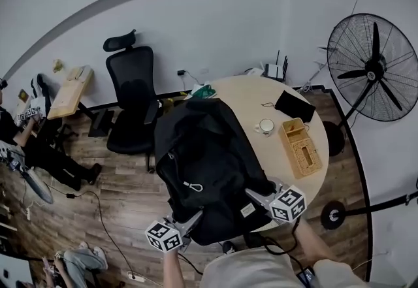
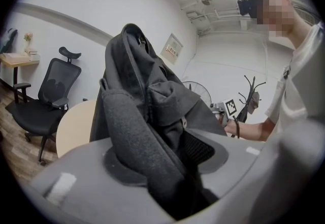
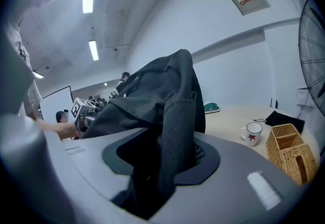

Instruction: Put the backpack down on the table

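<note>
Head view: in a white-walled room with a plank floor (image 1: 124, 176), a black fabric backpack (image 1: 209, 162) covers the near-left part of a round pale wooden desk (image 1: 245, 97). Its long axis runs away from the left gripper (image 1: 189, 221) and right gripper (image 1: 256, 195). Bare desk lies beyond. A wicker box (image 1: 300, 147) sits right of the right gripper.

Left gripper view: the jaws clamp a padded shoulder strap (image 2: 137, 136), and the backpack rises ahead.

Right gripper view: the jaws clamp the other padded strap (image 3: 175, 131).
</note>
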`<state>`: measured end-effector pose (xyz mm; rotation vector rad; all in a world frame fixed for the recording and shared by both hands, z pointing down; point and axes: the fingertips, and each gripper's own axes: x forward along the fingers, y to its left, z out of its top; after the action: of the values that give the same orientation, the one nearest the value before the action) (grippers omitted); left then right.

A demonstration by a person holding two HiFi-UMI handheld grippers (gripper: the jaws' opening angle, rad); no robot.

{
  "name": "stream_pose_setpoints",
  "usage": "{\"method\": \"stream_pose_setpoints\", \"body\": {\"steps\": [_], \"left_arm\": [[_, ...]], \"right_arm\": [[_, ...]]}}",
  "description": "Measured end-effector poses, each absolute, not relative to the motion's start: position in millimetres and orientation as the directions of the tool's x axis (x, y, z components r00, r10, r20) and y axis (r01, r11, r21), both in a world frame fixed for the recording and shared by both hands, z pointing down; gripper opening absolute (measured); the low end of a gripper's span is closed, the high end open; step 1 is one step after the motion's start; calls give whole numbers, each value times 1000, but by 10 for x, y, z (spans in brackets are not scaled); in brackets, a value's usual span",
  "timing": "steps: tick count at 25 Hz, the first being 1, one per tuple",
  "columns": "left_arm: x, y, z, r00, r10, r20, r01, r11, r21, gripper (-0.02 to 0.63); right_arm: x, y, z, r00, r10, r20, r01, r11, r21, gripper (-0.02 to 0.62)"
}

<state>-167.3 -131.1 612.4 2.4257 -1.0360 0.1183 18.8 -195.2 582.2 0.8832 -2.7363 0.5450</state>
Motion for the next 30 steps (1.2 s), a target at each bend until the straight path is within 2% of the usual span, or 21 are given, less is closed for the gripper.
{"method": "stream_pose_setpoints", "body": {"steps": [9, 30], "left_arm": [[-1505, -1813, 6174, 687, -673, 275, -717, -568, 403, 275], [-1441, -2017, 7224, 593, -702, 395, -746, -294, 597, 270]], "right_arm": [[353, -2475, 5869, -807, -507, 302, -583, 764, -276, 160], [279, -2926, 7002, -789, -349, 506, -569, 727, -385, 158]]}}
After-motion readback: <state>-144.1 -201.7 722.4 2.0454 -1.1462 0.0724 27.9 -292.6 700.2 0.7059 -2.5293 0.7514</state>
